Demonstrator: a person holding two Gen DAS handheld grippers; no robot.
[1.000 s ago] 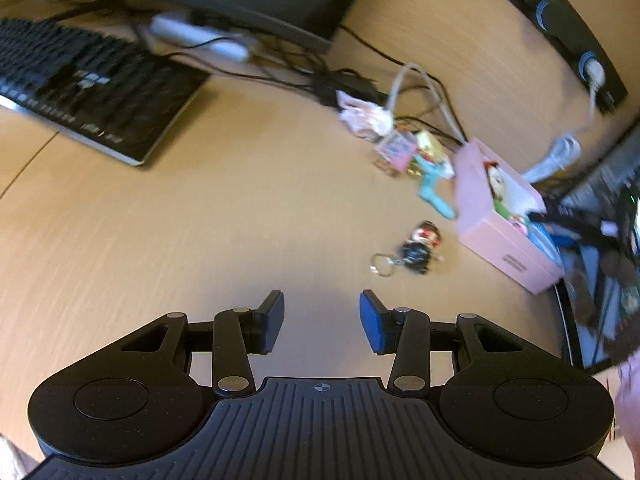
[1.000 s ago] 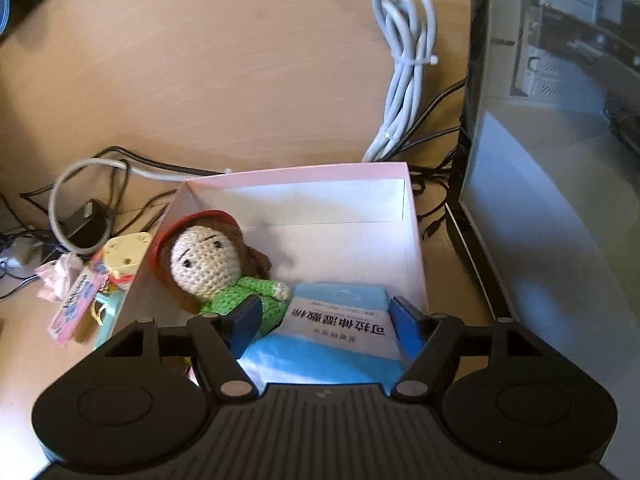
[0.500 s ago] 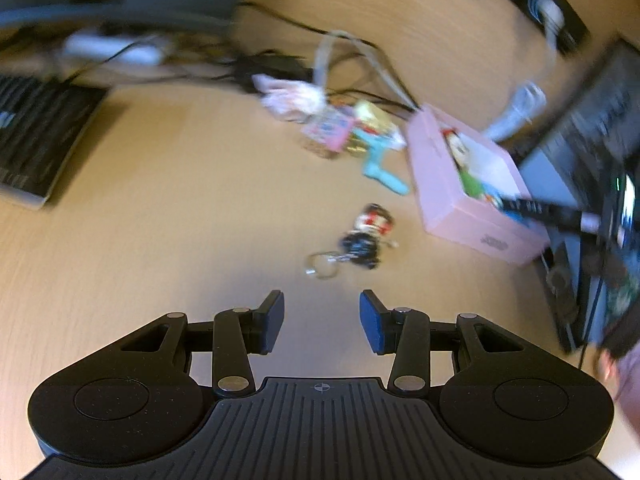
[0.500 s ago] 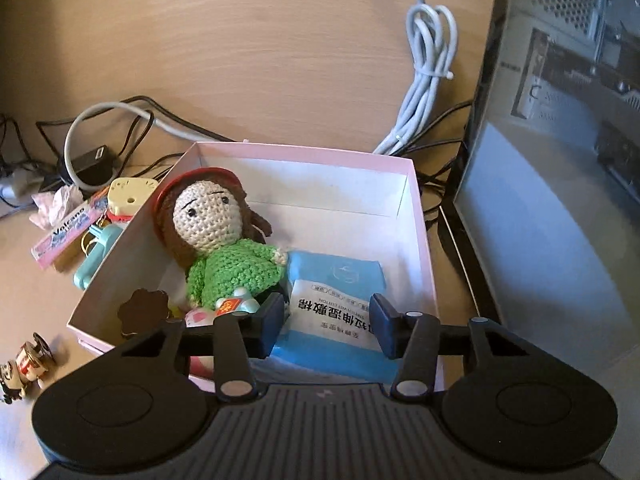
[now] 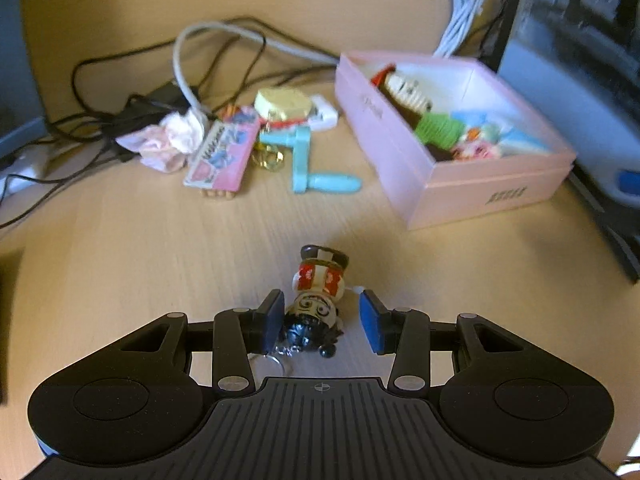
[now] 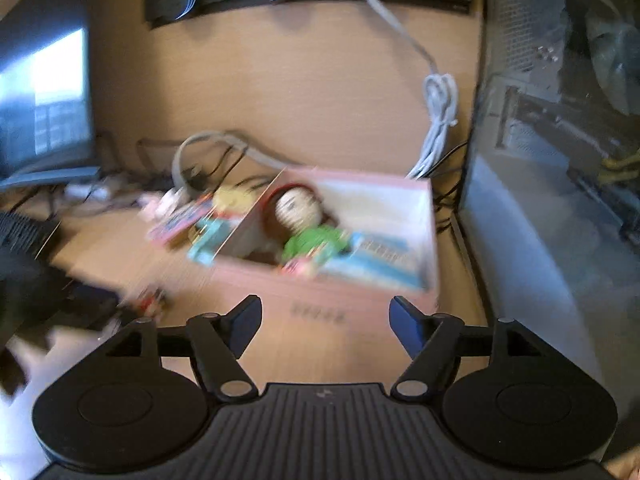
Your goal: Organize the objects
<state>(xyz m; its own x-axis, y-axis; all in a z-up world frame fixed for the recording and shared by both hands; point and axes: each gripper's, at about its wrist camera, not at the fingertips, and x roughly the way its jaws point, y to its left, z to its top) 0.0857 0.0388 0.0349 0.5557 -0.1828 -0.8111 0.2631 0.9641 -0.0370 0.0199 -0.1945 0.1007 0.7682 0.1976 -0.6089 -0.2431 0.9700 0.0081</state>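
the left tool [image 5: 320, 322] is angled steeply down at the pale wooden worktop [image 5: 140, 248], its two blue-padded fingers [image 5: 272, 318] parted to either side of a small painted figurine keychain with black hair, a red and white body and a metal ring [image 5: 318, 296]. the figurine lies on its back on the worktop, head toward the tool. its hair sits just beside the left pad and a clear gap shows at the right pad, so the tool is open and grips nothing.

the right tool [image 6: 326, 326] points less steeply down, above the worktop in front of the open pink cardboard box [image 6: 332, 304]. its jaws have just been opening and stand wide apart with nothing between them; this view is blurred.

inside the box lie a crocheted doll with brown hair and a green top [image 5: 420, 108] and a light blue packet with printed text [image 6: 376, 256]. to the left of the box sit a pink candy-style packet [image 5: 224, 152], a turquoise plastic toy [image 5: 316, 168], a crumpled pink tissue [image 5: 164, 142] and tangled black cables [image 5: 120, 88].
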